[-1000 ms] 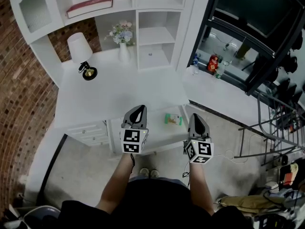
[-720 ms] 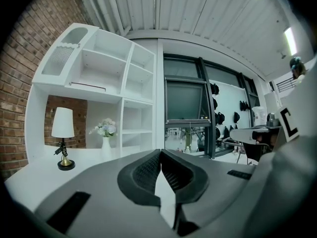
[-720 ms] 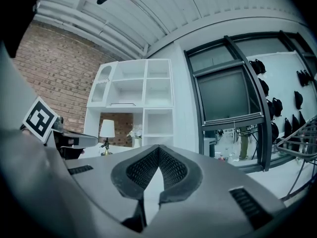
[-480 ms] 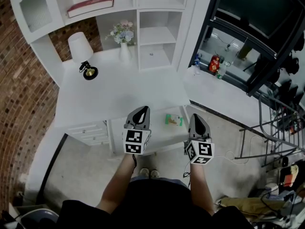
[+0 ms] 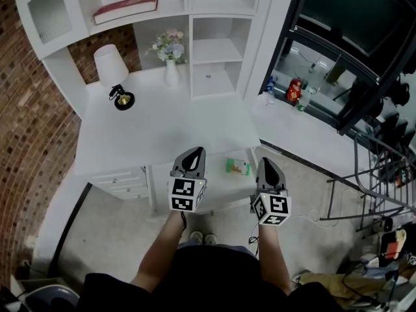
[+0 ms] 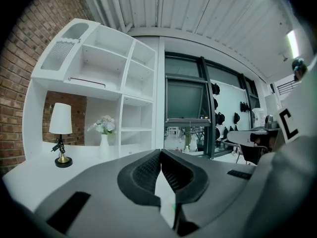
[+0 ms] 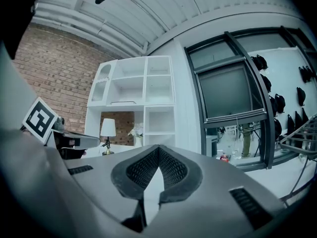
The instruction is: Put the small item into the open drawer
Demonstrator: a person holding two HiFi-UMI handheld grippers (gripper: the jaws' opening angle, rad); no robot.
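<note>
Nothing has shifted: left gripper (image 5: 192, 153) and right gripper (image 5: 268, 162) point forward, level, over the open drawer (image 5: 214, 175) (all 2 jaw pairs closed tight, empty).

A broad white worktop (image 5: 162, 132) runs into the brick corner. Back left on it stands a white-shaded lamp on a black-and-brass base (image 5: 112, 67), and just to the right a white vase of pale flowers (image 5: 171, 70). Below the front edge, an open white drawer (image 5: 224, 184) carries a small green packet (image 5: 238, 167).
</note>
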